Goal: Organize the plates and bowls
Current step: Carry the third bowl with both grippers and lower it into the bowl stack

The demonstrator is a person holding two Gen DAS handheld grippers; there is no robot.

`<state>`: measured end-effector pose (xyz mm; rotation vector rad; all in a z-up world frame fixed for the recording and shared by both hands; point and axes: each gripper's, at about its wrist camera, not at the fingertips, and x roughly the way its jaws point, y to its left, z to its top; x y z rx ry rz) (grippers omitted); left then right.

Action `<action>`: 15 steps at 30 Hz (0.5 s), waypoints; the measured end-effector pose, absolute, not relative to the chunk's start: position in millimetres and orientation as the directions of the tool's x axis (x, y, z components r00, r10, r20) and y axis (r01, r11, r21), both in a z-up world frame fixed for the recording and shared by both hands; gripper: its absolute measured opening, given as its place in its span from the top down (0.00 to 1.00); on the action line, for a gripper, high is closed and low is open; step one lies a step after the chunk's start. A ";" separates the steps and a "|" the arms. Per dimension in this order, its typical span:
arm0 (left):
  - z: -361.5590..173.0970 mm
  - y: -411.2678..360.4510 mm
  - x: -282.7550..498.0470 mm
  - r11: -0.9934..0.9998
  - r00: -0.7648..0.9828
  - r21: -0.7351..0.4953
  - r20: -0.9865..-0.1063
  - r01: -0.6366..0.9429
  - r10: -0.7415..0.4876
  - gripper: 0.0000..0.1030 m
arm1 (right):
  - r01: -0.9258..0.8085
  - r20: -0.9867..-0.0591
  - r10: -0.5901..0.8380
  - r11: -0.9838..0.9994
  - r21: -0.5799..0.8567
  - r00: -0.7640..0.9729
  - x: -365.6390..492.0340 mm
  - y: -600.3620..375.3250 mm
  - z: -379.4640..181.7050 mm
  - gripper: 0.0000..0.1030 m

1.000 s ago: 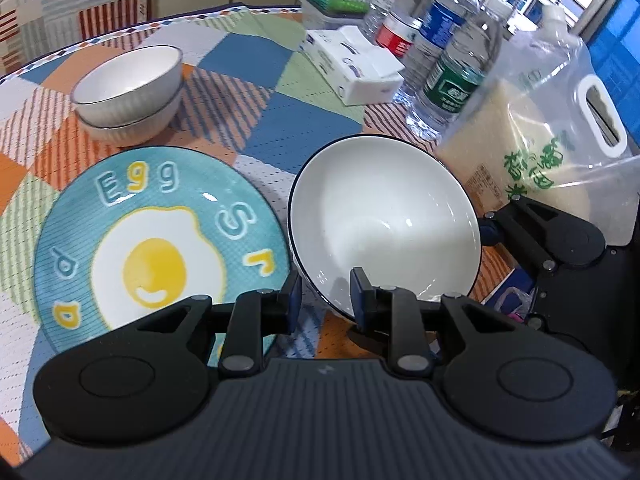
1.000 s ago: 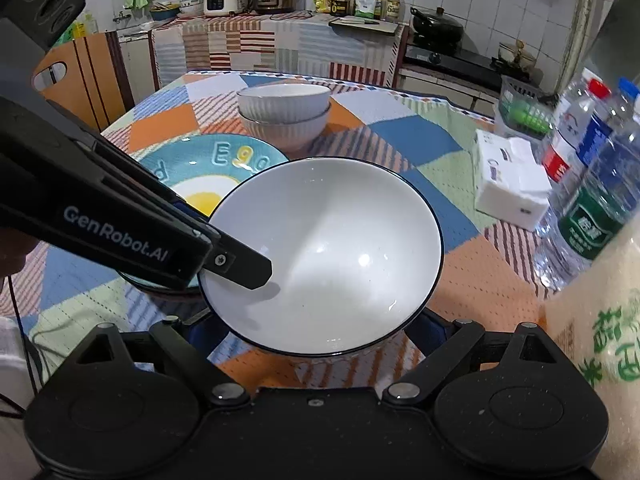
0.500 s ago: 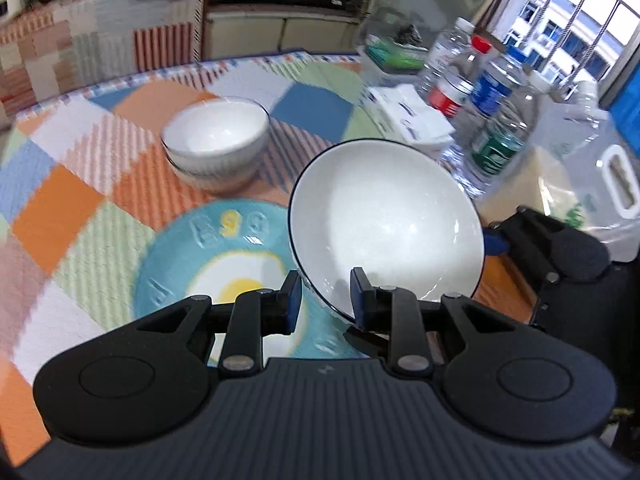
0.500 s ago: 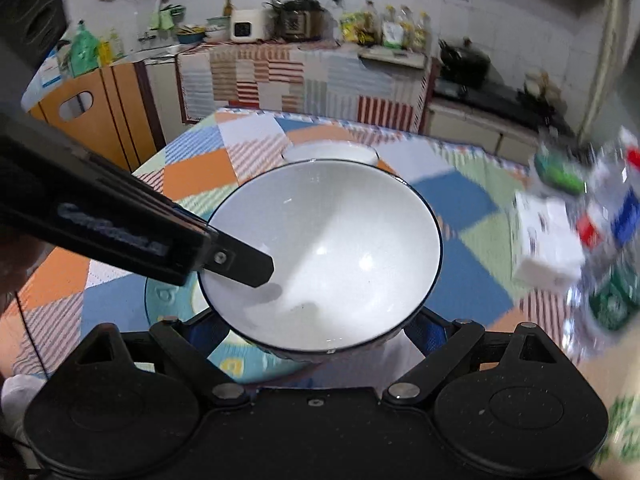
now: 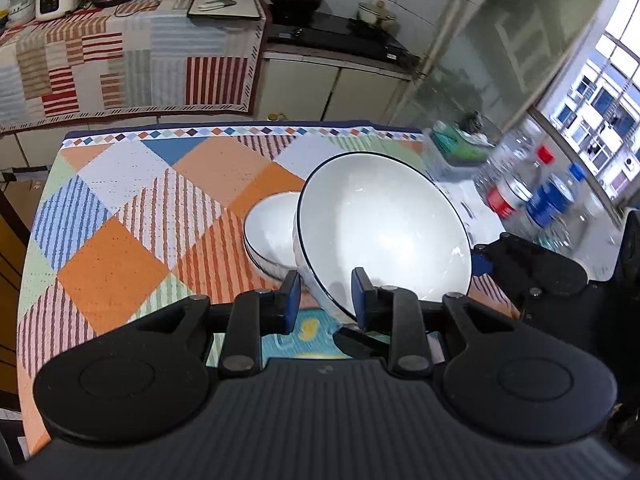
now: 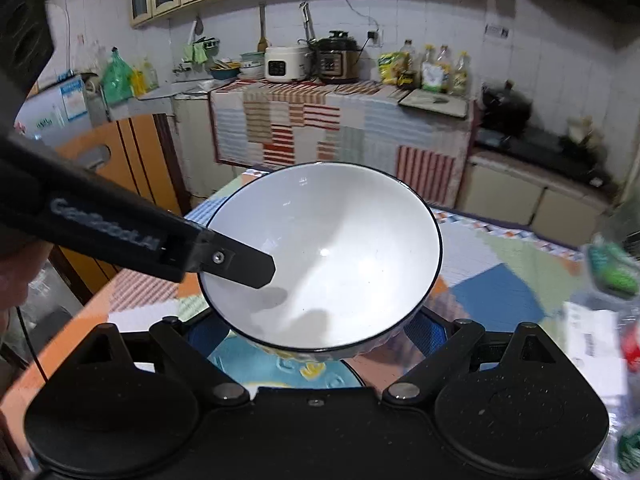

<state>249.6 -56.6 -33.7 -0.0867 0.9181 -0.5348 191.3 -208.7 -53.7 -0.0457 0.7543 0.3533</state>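
Observation:
A large white bowl with a dark rim (image 5: 384,232) hangs in the air above the table, tilted. My left gripper (image 5: 325,295) is shut on its near rim, one finger inside and one outside. My right gripper (image 6: 316,330) cups the same bowl (image 6: 324,256) from below, its blue-padded fingers on either side of the bowl's base. Two small white bowls (image 5: 270,236) are stacked on the table just behind and left of the big bowl. A blue egg-print plate (image 5: 308,338) lies below the bowl; it also shows in the right wrist view (image 6: 288,368).
Patchwork tablecloth (image 5: 132,232) covers the table. Water bottles (image 5: 536,196) and a green-filled box (image 5: 456,144) stand at the right edge. A tissue pack (image 6: 592,344) lies at the right. A kitchen counter with appliances (image 6: 312,64) runs behind the table.
Both grippers have lifted the large bowl higher off the table and carried it over the egg plate toward the stacked small bowls. The views have tilted up to show the kitchen.

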 end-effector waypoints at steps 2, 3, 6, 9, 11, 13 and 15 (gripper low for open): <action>-39.7 -56.1 263.9 0.865 0.480 -0.317 -0.731 0.390 -0.485 0.76 | -0.337 -0.693 0.278 0.940 0.053 0.666 202.0 -208.2 -56.4 0.07; -43.1 -55.6 271.0 0.863 0.481 -0.329 -0.727 0.383 -0.490 0.76 | -0.343 -0.701 0.263 0.939 0.027 0.663 207.6 -206.5 -57.1 0.07; -54.2 -55.4 285.6 0.868 0.505 -0.352 -0.709 0.351 -0.492 0.76 | -0.370 -0.711 0.236 0.928 -0.037 0.663 226.4 -204.0 -57.6 0.07; -67.6 -57.8 299.7 0.878 0.500 -0.344 -0.725 0.333 -0.473 0.76 | -0.394 -0.737 0.230 0.917 -0.053 0.635 244.8 -202.4 -64.1 0.07; -77.8 -59.7 309.2 0.880 0.477 -0.343 -0.744 0.329 -0.468 0.76 | -0.405 -0.756 0.219 0.912 -0.067 0.618 253.9 -199.5 -69.7 0.07; -86.9 -60.2 317.1 0.880 0.452 -0.347 -0.761 0.323 -0.466 0.76 | -0.412 -0.776 0.211 0.909 -0.069 0.594 260.1 -197.8 -76.4 0.07; -93.4 -60.5 322.7 0.882 0.435 -0.345 -0.773 0.322 -0.461 0.76 | -0.417 -0.788 0.210 0.906 -0.065 0.579 263.3 -196.4 -81.4 0.07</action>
